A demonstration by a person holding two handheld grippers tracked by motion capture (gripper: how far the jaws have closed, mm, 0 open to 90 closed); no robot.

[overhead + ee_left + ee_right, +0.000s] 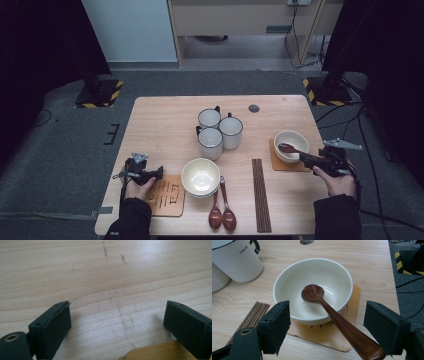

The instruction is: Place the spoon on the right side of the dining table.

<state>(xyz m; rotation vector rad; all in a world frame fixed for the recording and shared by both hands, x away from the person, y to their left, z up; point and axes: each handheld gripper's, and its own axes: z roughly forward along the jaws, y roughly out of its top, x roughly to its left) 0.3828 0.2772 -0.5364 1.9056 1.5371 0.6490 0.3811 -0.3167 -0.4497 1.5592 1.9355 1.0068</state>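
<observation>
A white bowl point(296, 135) point(292, 285) stands on a wooden coaster point(280, 164) point(353, 300) at the table's right. A dark wooden spoon point(287, 148) point(313, 293) leans in it, its handle pointing out over the rim toward me. My right gripper point(306, 157) point(339, 322) is open; its jaws stand either side of the handle, apart from it. My left gripper point(159, 171) point(117, 322) is open and holds nothing. It is low over bare tabletop at the far edge of a second wooden coaster point(167, 197) point(160, 352) at the front left.
Three white mugs point(220, 130) cluster at the table's middle; one mug point(237, 260) is close to the right bowl. Another white bowl point(200, 175) sits front centre with two wooden spoons point(222, 212) before it. Dark chopsticks point(261, 195) point(254, 315) lie between the bowls.
</observation>
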